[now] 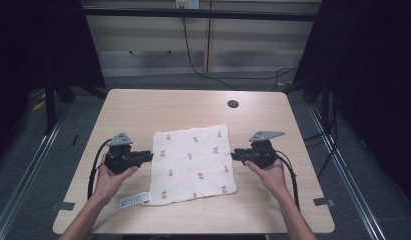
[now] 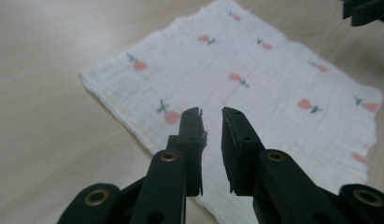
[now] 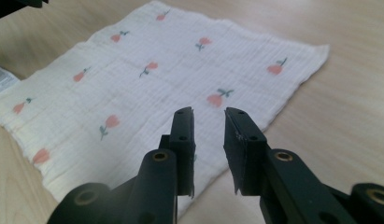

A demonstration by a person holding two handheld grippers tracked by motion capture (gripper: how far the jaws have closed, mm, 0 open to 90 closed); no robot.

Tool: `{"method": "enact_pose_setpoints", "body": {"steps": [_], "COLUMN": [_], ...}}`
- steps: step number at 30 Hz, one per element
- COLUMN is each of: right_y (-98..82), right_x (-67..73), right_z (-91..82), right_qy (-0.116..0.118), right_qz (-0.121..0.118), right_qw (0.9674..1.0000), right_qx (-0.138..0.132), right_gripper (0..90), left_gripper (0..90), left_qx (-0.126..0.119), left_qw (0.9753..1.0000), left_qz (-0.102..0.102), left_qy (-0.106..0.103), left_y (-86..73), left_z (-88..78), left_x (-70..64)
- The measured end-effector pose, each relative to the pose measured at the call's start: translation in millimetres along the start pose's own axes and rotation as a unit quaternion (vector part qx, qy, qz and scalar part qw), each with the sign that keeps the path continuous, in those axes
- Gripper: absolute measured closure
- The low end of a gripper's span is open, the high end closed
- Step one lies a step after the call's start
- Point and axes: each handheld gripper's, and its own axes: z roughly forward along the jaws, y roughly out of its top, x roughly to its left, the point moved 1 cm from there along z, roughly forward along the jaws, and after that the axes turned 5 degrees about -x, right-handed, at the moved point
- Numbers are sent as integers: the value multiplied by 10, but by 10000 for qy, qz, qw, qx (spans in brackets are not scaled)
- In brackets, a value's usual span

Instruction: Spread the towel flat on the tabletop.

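Cloth (image 1: 194,164) with unreadable tag (image 1: 134,200)

Wooden table (image 1: 143,107), round hole (image 1: 233,104) near far edge. Cabinet (image 1: 158,45) behind, black cable (image 1: 193,62) hanging to grey floor (image 1: 43,150). Tape (image 1: 321,201) on near corners.

This looks like a lab or recording room set up for filming handling work, not a home. The pale wood surface (image 1: 143,107) stands alone on grey carpet, with dark curtains (image 1: 373,75) hung on both sides. A black bar (image 1: 193,13) runs overhead across the back, and metal rails (image 1: 33,155) lie along the floor. Black cables (image 1: 193,60) trail down from a wall socket (image 1: 187,4) across plain panelled cabinets (image 1: 153,45). Tape marks (image 1: 322,201) sit at the corners of the surface.
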Motion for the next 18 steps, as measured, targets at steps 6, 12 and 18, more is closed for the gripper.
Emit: {"method": "enact_pose_setpoints", "body": {"steps": [6, 12, 18], "right_y": [-183, -246, -353], "right_x": [65, 64, 105], "right_z": [206, 325, 348], "right_qy": [131, 158, 164], "right_qz": [-22, 20, 17], "right_qw": [9994, 9991, 9979], "right_qx": [319, 395, 630], "right_gripper": [731, 767, 767], "left_gripper": [783, 787, 806], "left_qx": [157, 500, 552], "left_qw": [9998, 9985, 9981], "left_qz": [56, 213, 271], "left_qy": [-68, -51, -36], "left_y": [-118, -282, -319], "left_z": [97, 224, 269], "left_x": [11, -37, -31]}}
